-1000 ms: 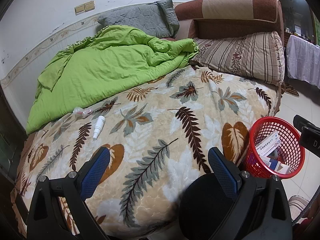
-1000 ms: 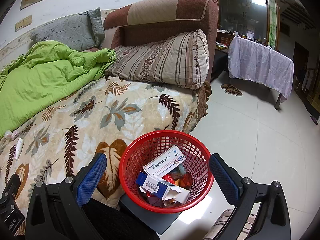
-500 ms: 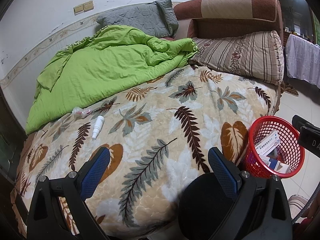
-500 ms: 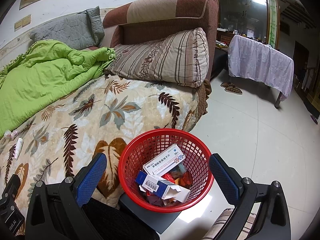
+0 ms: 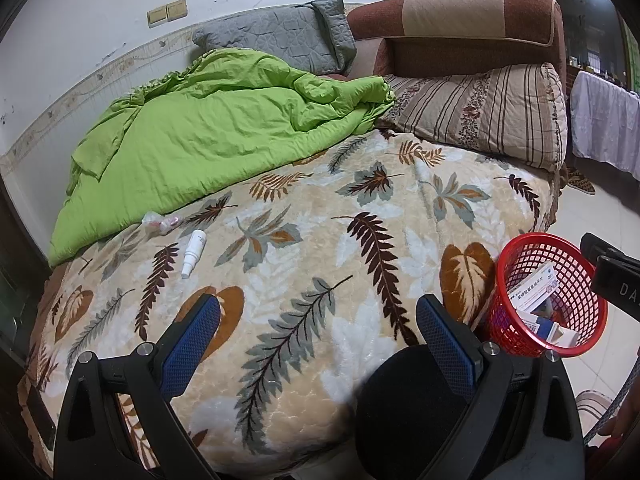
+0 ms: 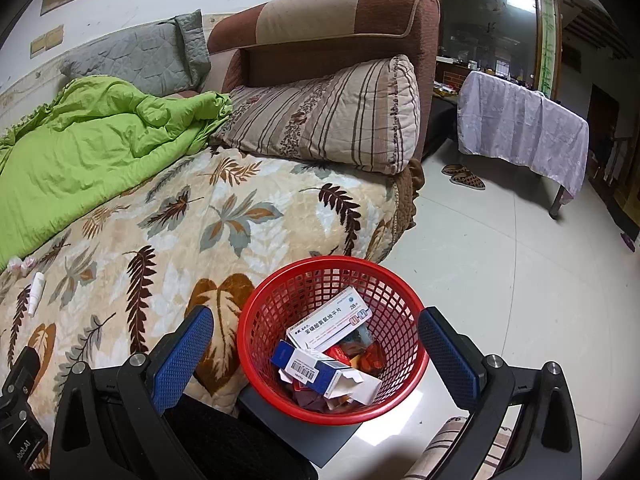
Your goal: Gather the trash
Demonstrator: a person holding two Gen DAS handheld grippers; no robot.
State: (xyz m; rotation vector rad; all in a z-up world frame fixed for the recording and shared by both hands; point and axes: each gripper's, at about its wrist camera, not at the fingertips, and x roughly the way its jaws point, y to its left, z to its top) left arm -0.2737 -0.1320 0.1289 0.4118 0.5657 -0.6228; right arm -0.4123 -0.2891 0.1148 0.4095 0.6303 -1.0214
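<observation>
A red mesh basket (image 6: 280, 312) stands beside the bed on a grey surface, holding medicine boxes (image 6: 330, 320) and wrappers. My right gripper (image 6: 316, 356) hovers over it, open and empty. In the left wrist view the basket (image 5: 516, 264) sits at the right, and my left gripper (image 5: 318, 340) is open and empty above the near edge of the leaf-patterned blanket (image 5: 360, 208). A small white bottle (image 5: 193, 253) and a crumpled clear wrapper (image 5: 160, 222) lie on the blanket at the far left, well beyond the left gripper. The bottle (image 6: 35, 293) also shows in the right wrist view.
A green quilt (image 5: 208, 144) covers the bed's far side, with a grey pillow (image 5: 280, 40), a striped pillow (image 6: 332, 120) and a brown headboard (image 6: 340, 24) behind. A cloth-covered table (image 6: 520, 128) and slippers (image 6: 464, 176) stand on the tiled floor to the right.
Both views have shifted slightly; the bed and basket sit a little lower and nearer in frame. Both grippers stay open and empty.
</observation>
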